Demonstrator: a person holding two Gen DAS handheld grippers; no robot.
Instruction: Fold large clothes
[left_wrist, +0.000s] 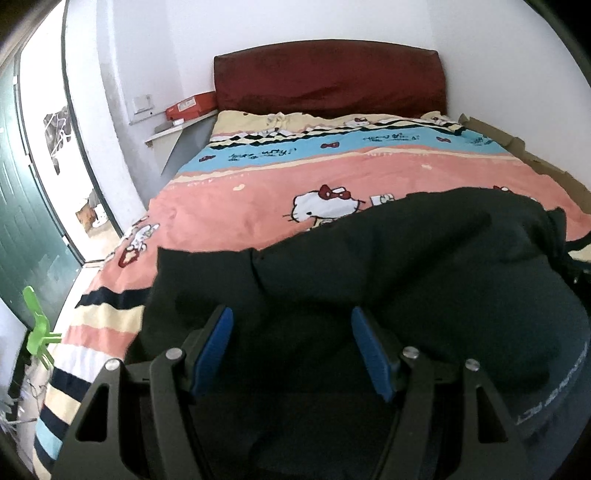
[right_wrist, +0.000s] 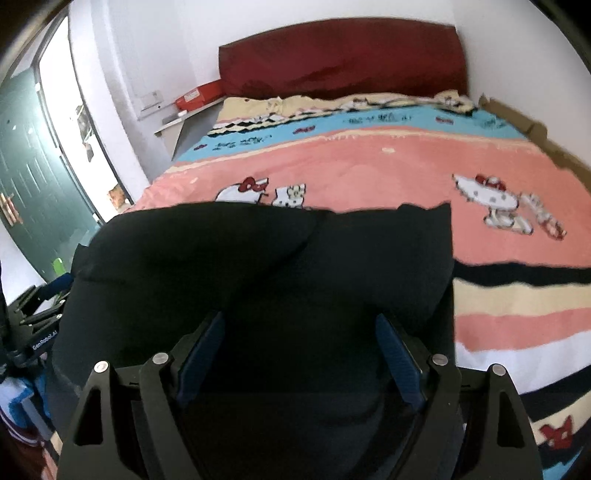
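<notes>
A large black garment (left_wrist: 388, 258) lies on the near part of the bed, folded over on itself with a rounded bulge. It also fills the lower middle of the right wrist view (right_wrist: 258, 266). My left gripper (left_wrist: 291, 317) is open, its blue pads (left_wrist: 218, 343) spread apart just above the garment's near left part. My right gripper (right_wrist: 299, 325) is open too, blue pads (right_wrist: 395, 354) wide apart over the garment's near right part. Neither holds cloth. The left gripper's body shows at the left edge of the right wrist view (right_wrist: 33, 321).
The bed has a pink, blue and striped cartoon-cat cover (left_wrist: 258, 192) and a dark red headboard (left_wrist: 328, 77). A shelf with a red box (left_wrist: 190, 107) is at its far left. A green door (left_wrist: 22, 229) and a green plastic object (left_wrist: 37, 325) stand left.
</notes>
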